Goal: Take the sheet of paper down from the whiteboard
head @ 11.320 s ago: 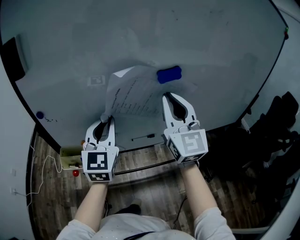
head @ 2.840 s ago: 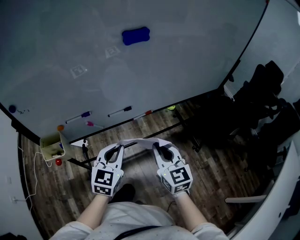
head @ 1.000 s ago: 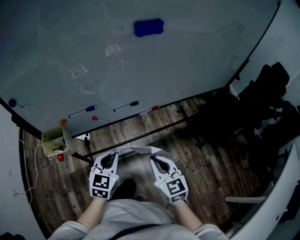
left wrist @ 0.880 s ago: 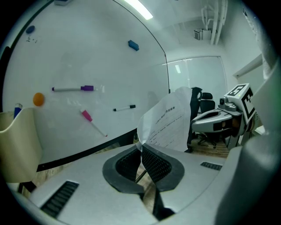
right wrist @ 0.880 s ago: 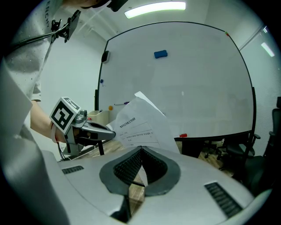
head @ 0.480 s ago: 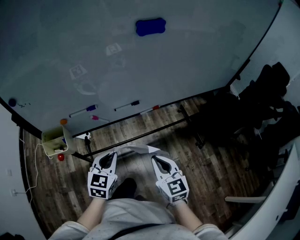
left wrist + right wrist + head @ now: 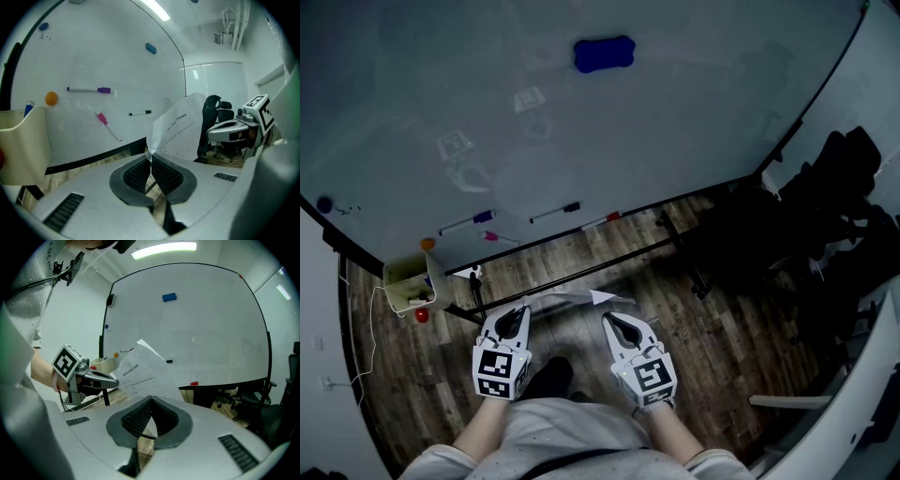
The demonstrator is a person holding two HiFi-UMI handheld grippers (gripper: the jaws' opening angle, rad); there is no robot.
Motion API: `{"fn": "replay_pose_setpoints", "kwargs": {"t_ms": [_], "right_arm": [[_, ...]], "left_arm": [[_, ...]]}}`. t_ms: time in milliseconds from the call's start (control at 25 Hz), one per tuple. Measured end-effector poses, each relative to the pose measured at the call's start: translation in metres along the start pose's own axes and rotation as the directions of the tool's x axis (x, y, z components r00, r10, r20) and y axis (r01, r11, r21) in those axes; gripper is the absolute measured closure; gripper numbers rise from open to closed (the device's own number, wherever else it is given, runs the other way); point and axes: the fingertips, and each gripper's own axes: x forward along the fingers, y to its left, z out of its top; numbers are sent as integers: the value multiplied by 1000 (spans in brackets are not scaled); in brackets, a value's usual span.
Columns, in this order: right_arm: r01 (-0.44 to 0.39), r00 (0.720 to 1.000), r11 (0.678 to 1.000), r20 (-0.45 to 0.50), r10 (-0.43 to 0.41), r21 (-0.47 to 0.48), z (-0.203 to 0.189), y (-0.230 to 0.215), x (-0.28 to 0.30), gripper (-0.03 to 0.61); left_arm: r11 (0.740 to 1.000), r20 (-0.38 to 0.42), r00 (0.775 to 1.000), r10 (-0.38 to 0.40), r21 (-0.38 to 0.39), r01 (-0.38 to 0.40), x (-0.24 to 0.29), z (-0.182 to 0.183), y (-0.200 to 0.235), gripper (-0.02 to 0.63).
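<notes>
With sheet of paper (image 7: pixel 581 298) off whiteboard (image 7: pixel 694 122), it hangs over floor, long axis side-to-side. Left hand-held gripper (image 7: pixel 523 311) pinches left edge, right hand-held gripper (image 7: pixel 608 320) pinches right edge; both equally near.

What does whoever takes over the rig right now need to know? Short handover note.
Left gripper: jaws shut on the paper, at its left end.
Right gripper: jaws shut on the paper's right end.
Paper: off the whiteboard, held between both grippers in front of the person, above the floor.
Done: paper is down; the blue block is on the board.
Left: probably only putting the paper somewhere; no obvious spot for it is in view.
</notes>
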Motion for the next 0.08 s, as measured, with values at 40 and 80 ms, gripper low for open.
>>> {"fn": "replay_pose_setpoints", "kwargs": {"t_ms": [40, 80], "right_arm": [[1, 1000, 1000, -2, -1, 0, 0, -1, -1, 560], [2, 1000, 1000, -4, -2, 0, 0, -2, -1, 560]], "left_arm": [[1000, -1, 1000, 0, 0, 0, 0, -1, 0, 592], [1000, -2, 1000, 1, 1, -1, 0, -1, 0, 592]]}}
